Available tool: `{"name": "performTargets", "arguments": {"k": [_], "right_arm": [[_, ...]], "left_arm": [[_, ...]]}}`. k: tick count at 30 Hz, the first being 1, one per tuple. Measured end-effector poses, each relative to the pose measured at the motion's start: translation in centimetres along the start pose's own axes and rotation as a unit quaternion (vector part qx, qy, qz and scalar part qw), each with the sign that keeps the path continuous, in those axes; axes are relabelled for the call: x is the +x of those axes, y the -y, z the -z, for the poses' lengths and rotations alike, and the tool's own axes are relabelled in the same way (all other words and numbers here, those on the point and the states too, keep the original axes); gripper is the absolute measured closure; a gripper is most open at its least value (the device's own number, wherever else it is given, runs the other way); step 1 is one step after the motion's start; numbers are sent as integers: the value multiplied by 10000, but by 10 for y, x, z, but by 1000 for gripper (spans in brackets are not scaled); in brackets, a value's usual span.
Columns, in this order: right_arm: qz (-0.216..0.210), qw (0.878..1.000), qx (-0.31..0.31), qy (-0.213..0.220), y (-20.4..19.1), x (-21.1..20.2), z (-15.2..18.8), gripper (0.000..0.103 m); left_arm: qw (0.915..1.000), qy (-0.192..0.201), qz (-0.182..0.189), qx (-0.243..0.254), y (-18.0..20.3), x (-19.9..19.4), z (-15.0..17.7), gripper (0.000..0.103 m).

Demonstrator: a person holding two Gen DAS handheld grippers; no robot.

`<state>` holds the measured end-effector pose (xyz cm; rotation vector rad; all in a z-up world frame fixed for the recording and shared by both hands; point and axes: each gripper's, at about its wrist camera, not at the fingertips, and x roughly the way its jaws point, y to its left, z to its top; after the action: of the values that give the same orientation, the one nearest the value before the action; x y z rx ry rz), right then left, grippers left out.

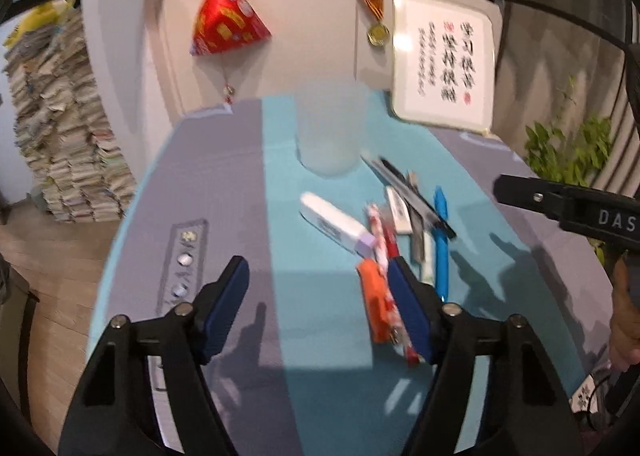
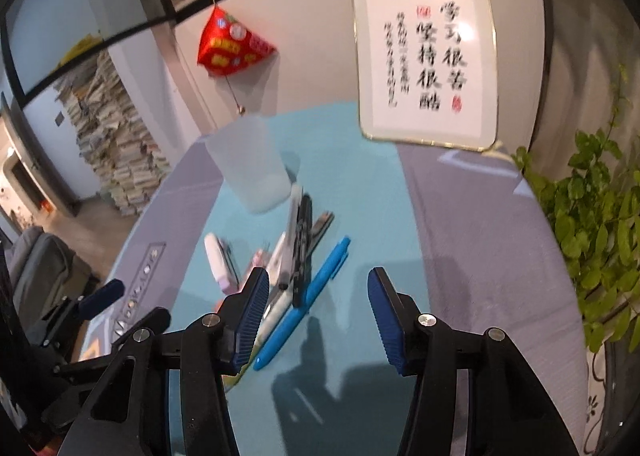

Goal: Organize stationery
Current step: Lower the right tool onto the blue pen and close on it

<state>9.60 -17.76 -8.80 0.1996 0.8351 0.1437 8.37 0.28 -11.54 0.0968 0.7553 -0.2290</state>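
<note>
Both sets of tongs spread, nothing pinched: left gripper [image 1: 318, 288], right gripper [image 2: 316, 302]. Blue pen [image 2: 304, 302] just left of right gripper's gap, long axis toward 1 o'clock; nearer right hand. Cup [image 2: 250, 163] beyond at 11 o'clock.

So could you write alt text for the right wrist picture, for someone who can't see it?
An open gripper hovers over a blue pen and a small heap of pens on a teal and grey table. Behind them stand a frosted cup and a framed calligraphy sign.

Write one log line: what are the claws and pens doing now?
left claw: open, empty | right claw: open, empty | pens: on mat | cup: upright
</note>
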Motion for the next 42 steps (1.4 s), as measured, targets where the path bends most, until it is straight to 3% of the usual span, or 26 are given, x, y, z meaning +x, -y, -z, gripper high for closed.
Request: {"name": "performTargets", "arguments": {"k": [7, 13, 23, 25, 26, 27, 28, 36, 42], "right_arm": [[117, 9988, 6, -469, -2, 23, 10, 49], [248, 9969, -6, -751, -4, 41, 12, 56], [337, 9934, -36, -1092, -13, 69, 15, 56], [416, 9934, -112, -1059, -14, 70, 16, 66], [295, 9937, -154, -1069, -14, 69, 16, 72], [178, 9938, -155, -1089, -15, 68, 16, 85], [179, 9936, -190, -1101, -15, 67, 16, 89], [795, 9926, -140, -911, 9, 53, 9, 92], [500, 9948, 145, -873, 23, 42, 6, 92]], "left_arm": [[9994, -262, 221, 58, 5, 8, 6, 55], [9991, -360, 209, 38, 3, 13, 10, 55], [9993, -345, 158, 25, 1, 14, 9, 55], [9993, -335, 146, 14, 0, 14, 9, 55], [9993, -334, 146, 1, 0, 14, 9, 55], [9993, -332, 147, -9, -1, 14, 9, 55], [9993, -330, 151, -11, -1, 13, 9, 55], [9990, -276, 324, 143, 8, 11, 9, 55], [9964, -491, 587, 370, 17, 10, 18, 55]]}}
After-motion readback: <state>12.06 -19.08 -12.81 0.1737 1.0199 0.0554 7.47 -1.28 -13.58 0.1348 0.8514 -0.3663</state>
